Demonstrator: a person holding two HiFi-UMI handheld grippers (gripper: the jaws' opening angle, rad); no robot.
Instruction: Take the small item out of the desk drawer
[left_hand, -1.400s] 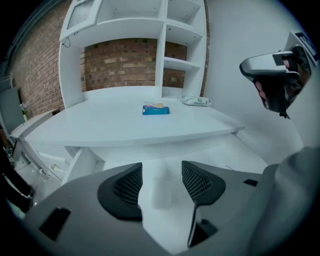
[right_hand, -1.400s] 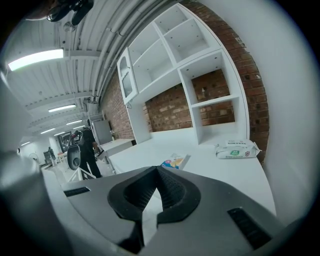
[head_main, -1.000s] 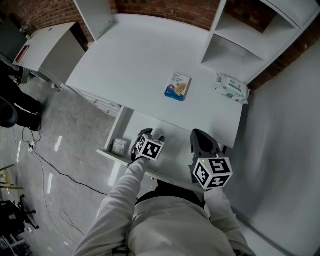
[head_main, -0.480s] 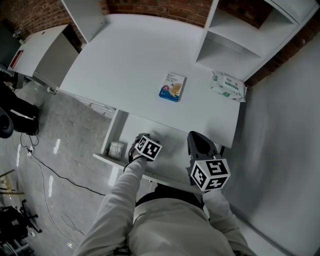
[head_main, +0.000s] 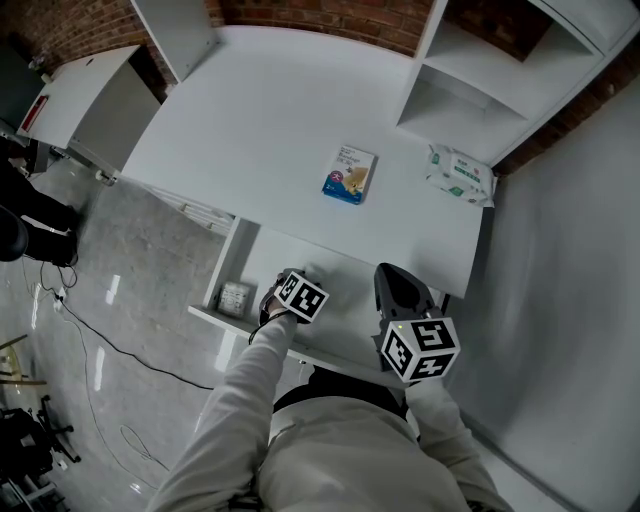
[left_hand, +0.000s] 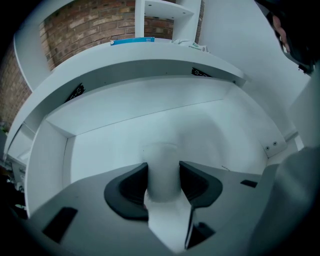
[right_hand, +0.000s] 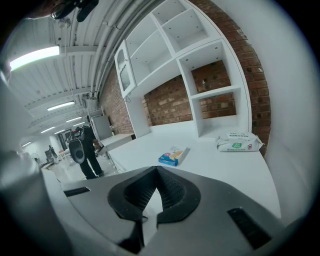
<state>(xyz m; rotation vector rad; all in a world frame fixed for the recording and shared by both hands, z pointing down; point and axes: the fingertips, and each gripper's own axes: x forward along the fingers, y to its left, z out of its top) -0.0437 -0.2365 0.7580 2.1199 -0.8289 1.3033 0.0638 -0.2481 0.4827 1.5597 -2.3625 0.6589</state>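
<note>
Sits lower in drawer than before; closes left tool around white item at twelve o'clock; squeeze squarely, lift straight.

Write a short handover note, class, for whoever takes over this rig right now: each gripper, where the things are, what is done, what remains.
Left gripper: down inside the open white desk drawer. Its fingers are closing on the small white cylindrical item, which stands between them with the pads at its sides.
Right gripper: shut, empty, held over the drawer's right end, facing across the white desk top.
Done: drawer open, item reached.
Left: firm up the grip, then lift the item out of the drawer; it is not yet out.
</note>
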